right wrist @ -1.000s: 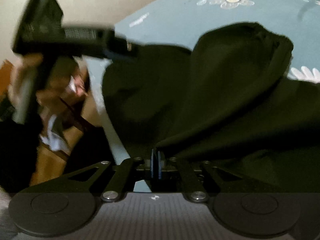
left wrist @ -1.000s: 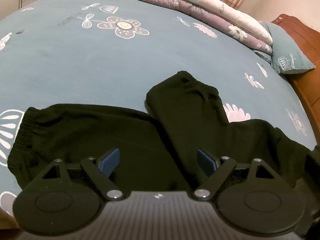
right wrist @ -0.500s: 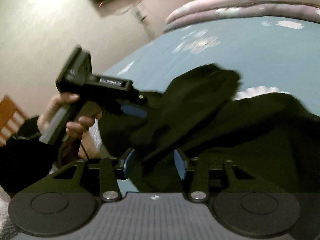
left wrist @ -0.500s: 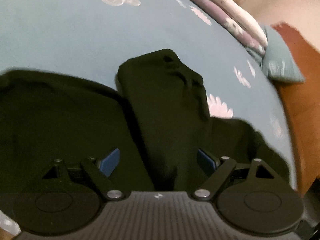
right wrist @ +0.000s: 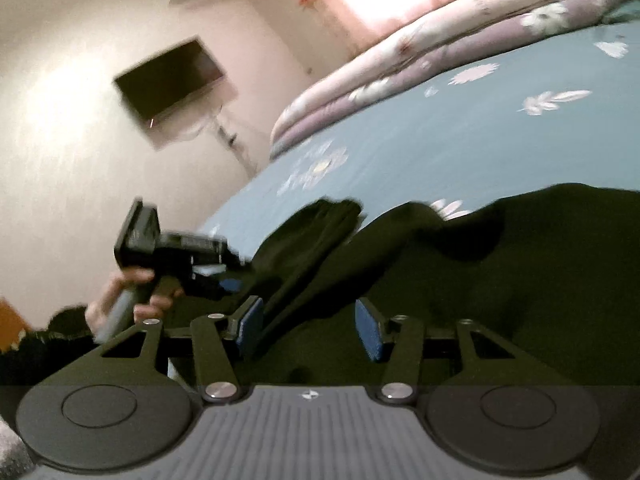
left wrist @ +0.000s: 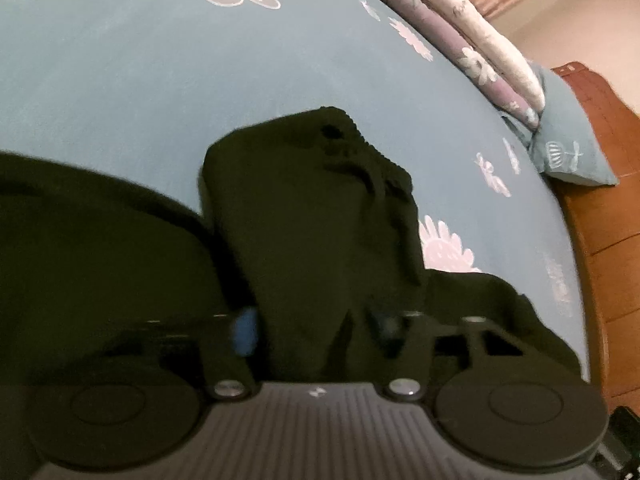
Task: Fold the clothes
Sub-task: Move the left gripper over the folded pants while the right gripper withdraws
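A pair of black trousers [left wrist: 312, 216] lies on the blue flowered bedsheet [left wrist: 160, 80], with one leg folded over and its cuffed end pointing away. My left gripper [left wrist: 314, 330] is low over the near part of that leg, open, its blurred blue pads either side of a ridge of cloth. In the right wrist view the trousers [right wrist: 480, 272] spread out to the right. My right gripper [right wrist: 310, 328] is open, with black cloth lying between its fingers. A hand [right wrist: 120, 300] holds the left gripper's handle at the left.
A folded floral quilt [left wrist: 480, 52] runs along the far edge of the bed, with a blue pillow [left wrist: 568, 156] beside it. A wooden headboard [left wrist: 600, 240] borders the right side. A dark screen [right wrist: 168, 80] hangs on the wall.
My right gripper was shut on the trousers' edge, then let go and opened wider, tilting upward. My left gripper moved forward and down onto the folded leg, and its fingers narrowed somewhat.
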The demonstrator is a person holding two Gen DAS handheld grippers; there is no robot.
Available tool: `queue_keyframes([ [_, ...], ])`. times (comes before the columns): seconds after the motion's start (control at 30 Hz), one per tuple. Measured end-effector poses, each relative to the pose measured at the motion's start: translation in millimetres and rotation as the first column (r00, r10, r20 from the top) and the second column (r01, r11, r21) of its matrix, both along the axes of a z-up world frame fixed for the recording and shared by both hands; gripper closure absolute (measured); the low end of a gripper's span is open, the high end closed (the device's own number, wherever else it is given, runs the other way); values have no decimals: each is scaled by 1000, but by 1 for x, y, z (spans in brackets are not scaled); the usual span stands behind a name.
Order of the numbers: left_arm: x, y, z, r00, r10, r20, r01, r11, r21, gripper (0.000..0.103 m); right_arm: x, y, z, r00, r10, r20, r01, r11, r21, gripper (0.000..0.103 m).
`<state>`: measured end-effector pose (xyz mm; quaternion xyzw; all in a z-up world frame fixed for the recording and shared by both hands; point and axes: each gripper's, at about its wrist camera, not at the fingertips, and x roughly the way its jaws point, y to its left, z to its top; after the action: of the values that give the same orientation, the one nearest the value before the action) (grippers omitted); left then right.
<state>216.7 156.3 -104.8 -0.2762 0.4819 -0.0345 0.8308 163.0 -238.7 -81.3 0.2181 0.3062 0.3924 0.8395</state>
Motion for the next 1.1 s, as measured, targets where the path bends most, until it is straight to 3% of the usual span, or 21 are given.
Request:
queue_keyframes([
  [0.03,-1,-2,2,1000,5,3,-5,1000,21,80,-2,-5,-1,1000,-9,0,9,1000,6,45],
  [0.13,-7,-10,16,999,5,54,-9,998,68,90,-1,-16,-5,999,-46,15,46,999,2,38],
  [0.2,-12,-12,30,994,14,109,-20,998,57,97,0,-24,-8,998,-61,9,61,998,16,38],
  [0.47,-39,-18,98,947,-8,322,5,1000,8,100,4,-31,-14,993,-120,-19,120,992,32,31],
  [0.73,-66,1,121,917,52,395,-79,995,53,101,8,-32,-18,991,-129,-23,129,991,30,30],
  [0.87,-67,19,102,949,82,306,-92,996,18,100,11,-32,-21,990,-137,-42,138,990,23,30],
  [0.9,-67,22,96,954,95,284,-101,995,6,94,11,-32,-21,990,-136,-41,137,990,23,30],
  [1.0,-65,28,71,974,94,208,-82,994,-65,51,10,-31,-21,991,-133,-36,133,991,23,29],
  [1.1,-71,26,63,980,75,182,-57,993,-102,49,12,-30,-24,990,-134,-42,135,991,16,28],
])
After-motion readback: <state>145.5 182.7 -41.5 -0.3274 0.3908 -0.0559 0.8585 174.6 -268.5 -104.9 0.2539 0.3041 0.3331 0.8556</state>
